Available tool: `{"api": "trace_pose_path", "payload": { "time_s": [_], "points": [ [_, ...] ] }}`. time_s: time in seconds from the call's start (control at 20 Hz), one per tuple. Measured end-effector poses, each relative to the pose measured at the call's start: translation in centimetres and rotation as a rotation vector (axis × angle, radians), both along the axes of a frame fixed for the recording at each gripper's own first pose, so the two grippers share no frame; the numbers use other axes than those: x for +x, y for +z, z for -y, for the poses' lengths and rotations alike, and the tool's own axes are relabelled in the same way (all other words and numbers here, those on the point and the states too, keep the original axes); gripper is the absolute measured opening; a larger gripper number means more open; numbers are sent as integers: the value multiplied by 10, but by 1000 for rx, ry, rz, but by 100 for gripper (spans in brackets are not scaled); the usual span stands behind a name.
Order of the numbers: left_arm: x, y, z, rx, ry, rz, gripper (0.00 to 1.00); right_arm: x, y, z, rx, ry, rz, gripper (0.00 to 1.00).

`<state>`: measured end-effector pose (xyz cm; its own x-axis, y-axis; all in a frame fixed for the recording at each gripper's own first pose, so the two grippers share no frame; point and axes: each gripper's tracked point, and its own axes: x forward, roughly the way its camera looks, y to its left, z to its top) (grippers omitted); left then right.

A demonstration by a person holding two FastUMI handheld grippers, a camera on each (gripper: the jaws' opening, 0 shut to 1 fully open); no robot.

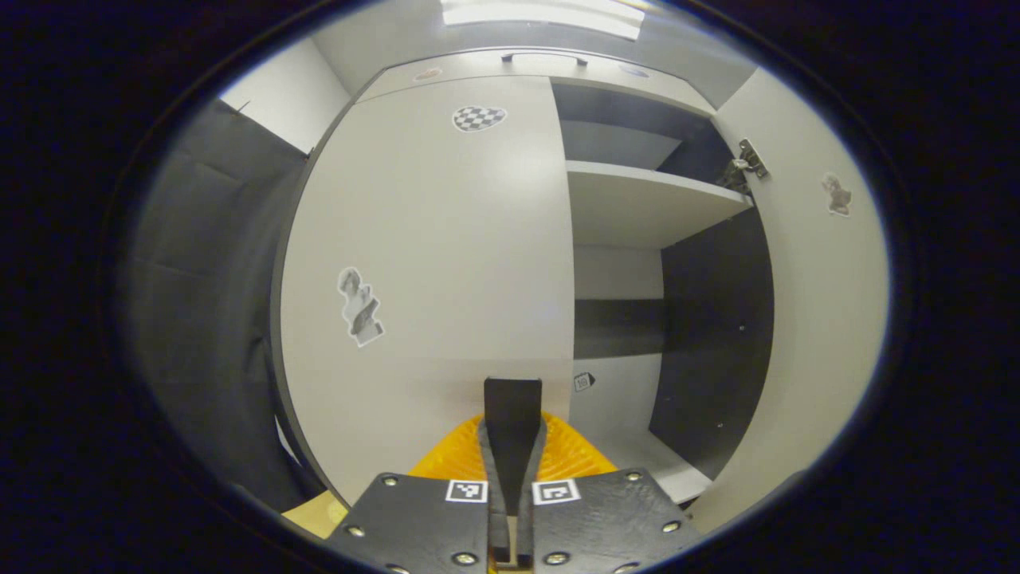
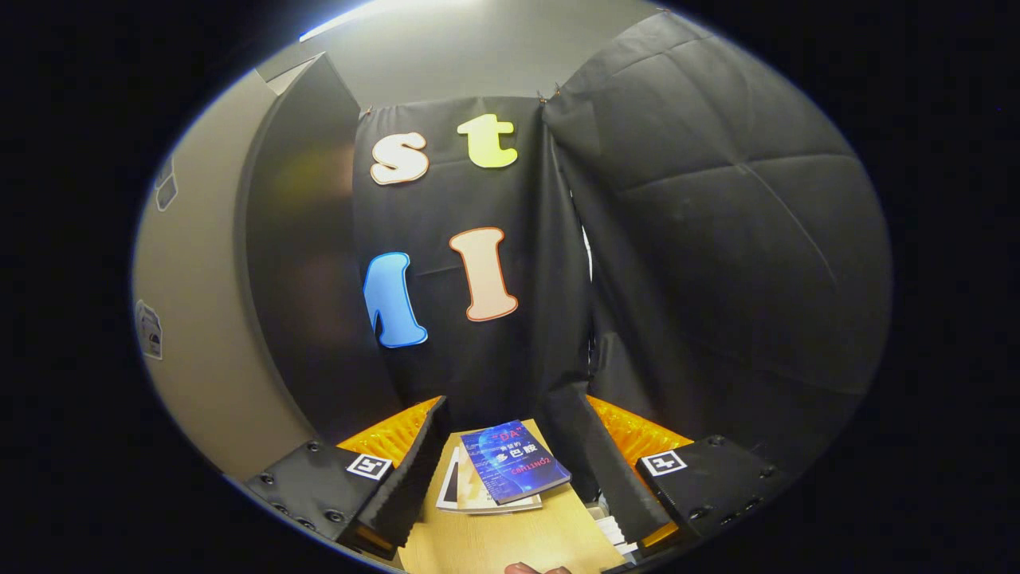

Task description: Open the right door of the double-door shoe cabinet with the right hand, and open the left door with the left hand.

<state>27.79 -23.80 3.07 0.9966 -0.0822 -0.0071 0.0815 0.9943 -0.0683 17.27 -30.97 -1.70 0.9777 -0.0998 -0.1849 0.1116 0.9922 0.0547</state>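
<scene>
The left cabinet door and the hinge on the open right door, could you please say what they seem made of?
Left cabinet door: probably laminated board, smooth off-white satin face with a soft light sheen. Hinge: looks like metal, dull grey with small bright glints.

The pale shoe cabinet [image 1: 510,68] stands upright. Its left door [image 1: 430,263], bearing stickers, is shut; its right door [image 1: 821,319] is swung wide open, baring a pale shelf [image 1: 637,203] and dark interior.

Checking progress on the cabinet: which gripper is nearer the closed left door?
Left. The left gripper sits right at the left door; the right gripper faces away over books.
</scene>
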Motion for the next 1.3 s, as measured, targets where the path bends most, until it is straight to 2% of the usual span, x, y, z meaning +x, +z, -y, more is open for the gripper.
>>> {"api": "trace_pose_path", "payload": {
  "time_s": [0.05, 0.1, 0.15, 0.2, 0.3, 0.35, 0.45, 0.5, 0.55, 0.7, 0.75, 0.85, 0.9, 0.95, 1.0, 1.1, 1.15, 1.3],
  "points": [
    [0, 1, 0, -3, -5, 2, 5, 0, 0, -1, -2, 3, 1, 98],
    [0, 0, -1, -12, -8, -1, 5, -1, 0, -2, -4, 6, 3, 92],
    [0, 0, -1, -18, -10, -3, 5, -4, 2, -4, -3, 8, 7, 92],
    [-2, 0, -1, -24, -11, -6, 5, -8, 3, -7, -2, 12, 9, 98],
    [-5, -1, -2, -31, -19, -9, 5, -17, 4, -9, -12, 7, 14, 98],
    [-7, 0, -3, -36, -27, -9, 5, -21, 6, -9, -19, 1, 14, 92],
    [-12, 1, -4, -42, -47, -12, 5, -32, 7, -13, -23, -12, 15, 98],
    [-15, 1, -5, -41, -59, -13, 5, -38, 8, -16, -20, -18, 18, 95],
    [-19, 2, -6, -44, -71, -11, 5, -44, 10, -19, -15, -22, 21, 98],
    [-33, 5, -11, -66, -124, -14, 6, -67, 10, -32, -8, -44, 23, 98],
    [-37, 5, -11, -70, -141, -15, 5, -75, 12, -38, -10, -51, 24, 92],
    [-45, 4, -15, -79, -175, -9, 5, -93, 12, -49, -18, -65, 23, 92],
    [-49, 1, -19, -91, -193, -8, 5, -102, 12, -55, -24, -72, 26, 98],
    [-55, -2, -22, -100, -212, -9, 5, -111, 14, -60, -30, -80, 33, 98],
    [-62, -6, -26, -104, -229, -5, 5, -120, 15, -65, -35, -89, 40, 92],
    [-71, -7, -32, -101, -252, 8, 5, -135, 12, -76, -35, -105, 50, 92],
    [-74, -7, -35, -97, -262, 15, 5, -140, 11, -82, -29, -109, 54, 98],
    [-87, -7, -46, -79, -275, 28, 5, -156, 5, -105, 10, -100, 52, 98]
  ]
}}
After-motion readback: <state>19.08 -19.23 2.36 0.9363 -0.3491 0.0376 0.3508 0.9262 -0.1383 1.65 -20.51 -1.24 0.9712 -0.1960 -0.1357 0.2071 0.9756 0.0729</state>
